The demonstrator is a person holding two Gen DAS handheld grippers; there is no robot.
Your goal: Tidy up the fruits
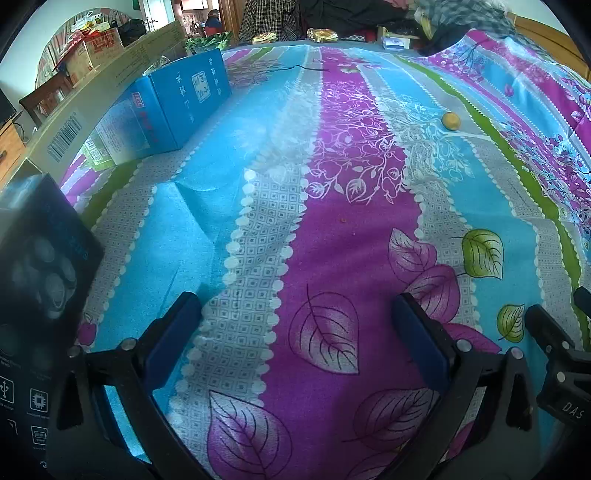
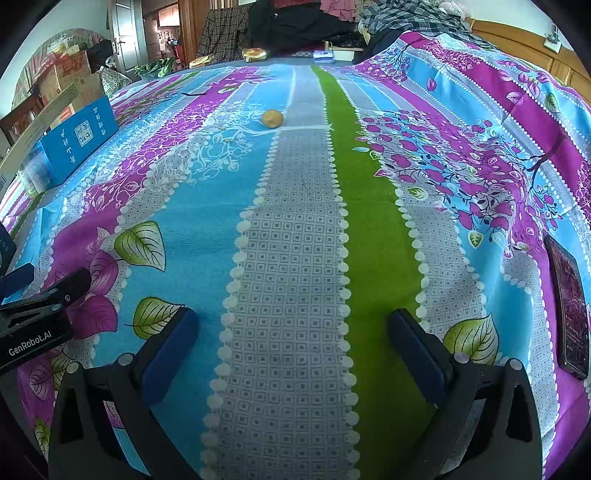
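One small round yellow fruit lies alone on the striped floral bedspread, far ahead and to the right in the left wrist view. The same fruit sits far ahead, slightly left of centre, in the right wrist view. My left gripper hovers low over the bedspread, open, with nothing between its blue pads. My right gripper is also open and empty, well short of the fruit. Each gripper shows at the edge of the other's view: the right gripper and the left gripper.
A blue carton lies at the bed's left, with a long cardboard box behind it. A dark product box stands close on the left. A phone lies on the bedspread at the right. Clothes pile up at the far end.
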